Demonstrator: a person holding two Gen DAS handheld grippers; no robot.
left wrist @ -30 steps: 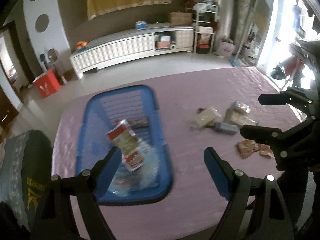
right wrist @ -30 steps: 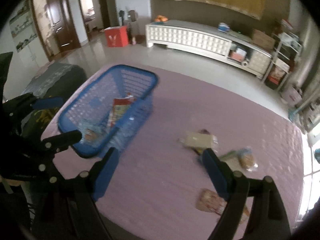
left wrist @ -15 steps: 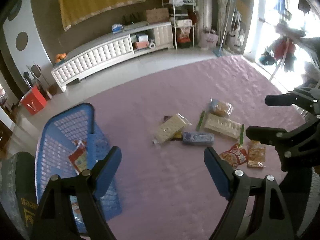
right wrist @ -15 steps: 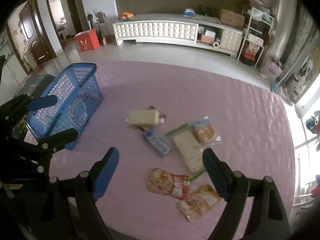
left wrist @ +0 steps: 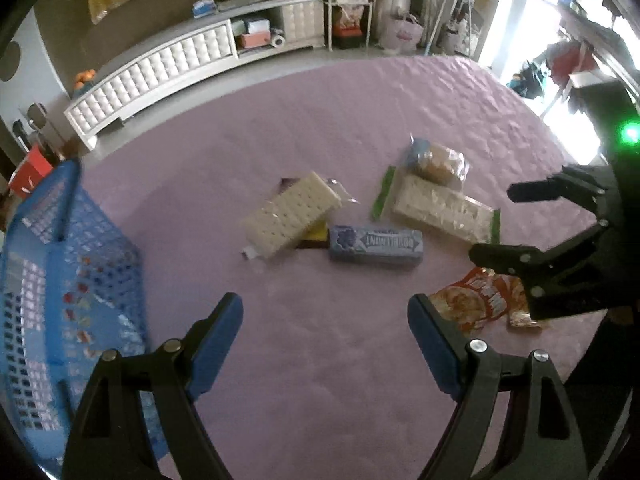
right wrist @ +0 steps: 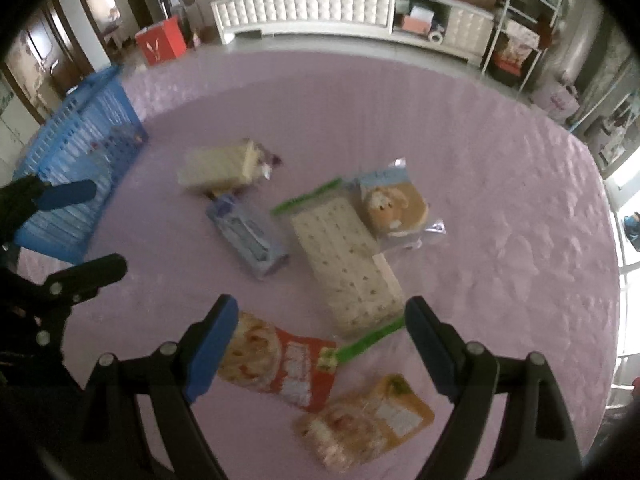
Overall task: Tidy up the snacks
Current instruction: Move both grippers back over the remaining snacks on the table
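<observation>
Several snack packs lie on the purple cloth: a white cracker pack [left wrist: 290, 212] [right wrist: 218, 168], a blue box [left wrist: 376, 245] [right wrist: 248, 236], a green-edged cracker pack [left wrist: 442, 210] [right wrist: 346, 264], a round cake pack [left wrist: 438, 162] [right wrist: 394, 204], a red pouch [left wrist: 476, 300] [right wrist: 280, 358] and an orange pouch [right wrist: 366, 420]. The blue basket [left wrist: 60, 288] [right wrist: 76, 160] stands at the left. My left gripper [left wrist: 325, 332] is open and empty above the cloth, short of the blue box. My right gripper [right wrist: 320, 338] is open and empty over the red pouch.
A long white cabinet [left wrist: 192, 60] [right wrist: 340, 10] runs along the far wall. A red box [right wrist: 160, 42] stands on the floor. A metal shelf rack [right wrist: 516, 36] is at the right. The cloth's far edge [right wrist: 320, 58] meets the floor.
Both grippers have swung from the basket toward the loose snacks and come closer to them. The basket has slid to the left edge of both views. Both stay open.
</observation>
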